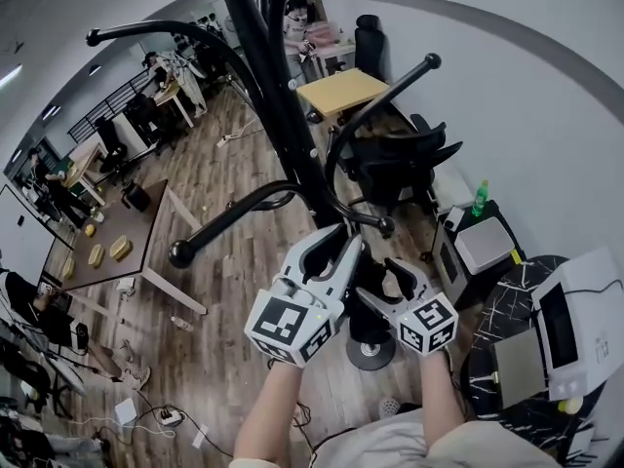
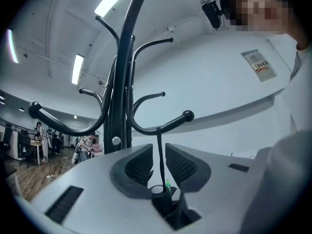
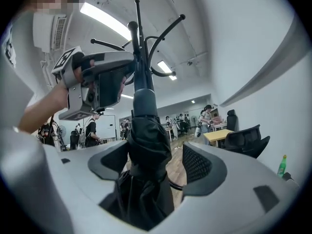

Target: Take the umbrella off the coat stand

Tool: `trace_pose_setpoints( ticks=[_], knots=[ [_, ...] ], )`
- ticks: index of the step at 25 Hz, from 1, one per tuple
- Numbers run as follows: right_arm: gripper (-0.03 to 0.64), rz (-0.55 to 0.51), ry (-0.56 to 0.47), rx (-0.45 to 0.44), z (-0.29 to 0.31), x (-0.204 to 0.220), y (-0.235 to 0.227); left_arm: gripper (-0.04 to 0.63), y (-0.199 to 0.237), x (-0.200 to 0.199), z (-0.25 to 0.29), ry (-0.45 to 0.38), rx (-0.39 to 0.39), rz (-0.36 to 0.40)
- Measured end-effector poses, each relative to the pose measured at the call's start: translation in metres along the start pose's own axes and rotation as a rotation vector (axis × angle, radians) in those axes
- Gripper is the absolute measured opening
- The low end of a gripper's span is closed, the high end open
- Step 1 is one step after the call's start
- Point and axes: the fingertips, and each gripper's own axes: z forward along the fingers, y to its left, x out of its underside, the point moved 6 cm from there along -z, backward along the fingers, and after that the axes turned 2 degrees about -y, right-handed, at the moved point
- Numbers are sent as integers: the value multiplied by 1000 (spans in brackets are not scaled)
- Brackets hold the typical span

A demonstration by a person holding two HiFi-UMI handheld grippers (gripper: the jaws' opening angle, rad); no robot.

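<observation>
In our right hand the right gripper stands wide, and the folded black umbrella rises between its pads. The cloth leans toward the pad at that view's left and a clear gap shows by the other, so nothing is clamped there. Just above it our left gripper is narrow, closed about the top of the umbrella's handle. The thin strap runs straight up from the handle, between the pads, to a ball-tipped hook, over which it is looped. So the umbrella hangs upright close by the pole of the coat stand, with its strap on the hook. In the head view we see both grippers side by side at the stand's lower hooks. Beyond the stand are a black chair, a green bottle by the wall, a yellow desk, and people at tables farther down the wood floor.
</observation>
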Motion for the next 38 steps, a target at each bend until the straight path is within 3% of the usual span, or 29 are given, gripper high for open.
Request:
trace_pose_setpoints(
  ticks=[7, 10, 19, 28, 33, 35, 38],
  knots=[
    [360, -6, 3, -72, 9, -4, 1, 44, 1, -7, 10, 5, -2, 9],
    [358, -17, -9, -61, 10, -4, -1, 32, 0, -8, 10, 4, -7, 7],
    [347, -3, -19, -48, 9, -4, 0, 21, 2, -9, 4, -1, 3, -105],
    [348, 26, -6, -132, 13, 7, 11, 21, -1, -16, 2, 46, -14, 3],
    [383, -2, 107, -158, 23, 30, 22, 21, -2, -18, -1, 52, -21, 13],
    [387, -47, 135, -133, 28, 37, 23, 21, -1, -19, -1, 50, -24, 12],
    [311, -99, 128, -66, 29, 40, 19, 21, 0, -18, 0, 56, -29, 17]
  ],
)
